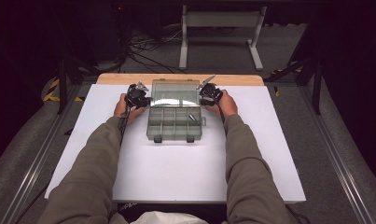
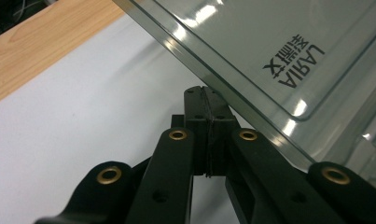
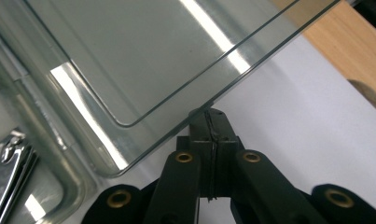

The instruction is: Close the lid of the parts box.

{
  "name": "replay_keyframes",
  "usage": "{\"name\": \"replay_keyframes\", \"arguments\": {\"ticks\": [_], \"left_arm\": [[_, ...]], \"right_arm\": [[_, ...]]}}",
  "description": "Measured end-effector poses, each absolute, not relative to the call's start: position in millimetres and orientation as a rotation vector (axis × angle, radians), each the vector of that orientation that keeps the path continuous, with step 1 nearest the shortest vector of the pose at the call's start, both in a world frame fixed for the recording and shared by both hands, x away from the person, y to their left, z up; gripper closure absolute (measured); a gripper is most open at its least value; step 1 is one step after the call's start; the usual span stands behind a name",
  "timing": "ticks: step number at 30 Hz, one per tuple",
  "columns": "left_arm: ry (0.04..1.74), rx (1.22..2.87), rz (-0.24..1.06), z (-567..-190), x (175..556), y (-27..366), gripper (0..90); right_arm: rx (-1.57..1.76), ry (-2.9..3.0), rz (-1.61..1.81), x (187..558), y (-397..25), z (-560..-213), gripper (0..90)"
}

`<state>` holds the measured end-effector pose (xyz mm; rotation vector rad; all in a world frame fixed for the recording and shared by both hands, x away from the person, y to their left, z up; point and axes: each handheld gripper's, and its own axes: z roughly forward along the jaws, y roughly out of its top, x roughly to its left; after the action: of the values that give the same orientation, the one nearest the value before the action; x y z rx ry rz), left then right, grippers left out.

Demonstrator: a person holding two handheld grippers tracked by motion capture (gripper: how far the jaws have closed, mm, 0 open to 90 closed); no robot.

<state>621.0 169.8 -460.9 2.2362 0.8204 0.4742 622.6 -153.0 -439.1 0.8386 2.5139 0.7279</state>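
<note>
A clear plastic compartment box [image 1: 175,123] lies on the white table with its lid [image 1: 175,92] swung up and back. My left gripper [image 1: 146,99] is at the lid's left edge and my right gripper [image 1: 202,97] at its right edge. In the left gripper view the jaws [image 2: 206,95] are shut flat together, their tips tucked against the underside of the lid's rim [image 2: 232,88]. The right gripper [image 3: 208,116] is likewise shut, its tips touching the lid's edge [image 3: 176,102]. A metal nail clipper [image 3: 8,163] lies in a right-hand compartment [image 1: 191,117].
The white tabletop [image 1: 176,172] stretches toward the person in front of the box. A wooden strip [image 1: 129,78] runs along the far edge. Beyond it stand a white frame [image 1: 220,28] and cables [image 1: 148,46] on the floor.
</note>
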Motion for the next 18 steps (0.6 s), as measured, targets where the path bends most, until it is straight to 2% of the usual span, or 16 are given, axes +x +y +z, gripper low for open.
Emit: {"name": "replay_keyframes", "arguments": {"ticks": [10,18], "left_arm": [[0.831,2.202,0.509,-457,623,163,89.5],[0.834,2.14,0.583,-436,619,165,89.4]], "right_arm": [[0.883,2.409,0.806,625,-154,-445,90.0],[0.873,2.299,0.914,618,-156,-428,90.0]]}}
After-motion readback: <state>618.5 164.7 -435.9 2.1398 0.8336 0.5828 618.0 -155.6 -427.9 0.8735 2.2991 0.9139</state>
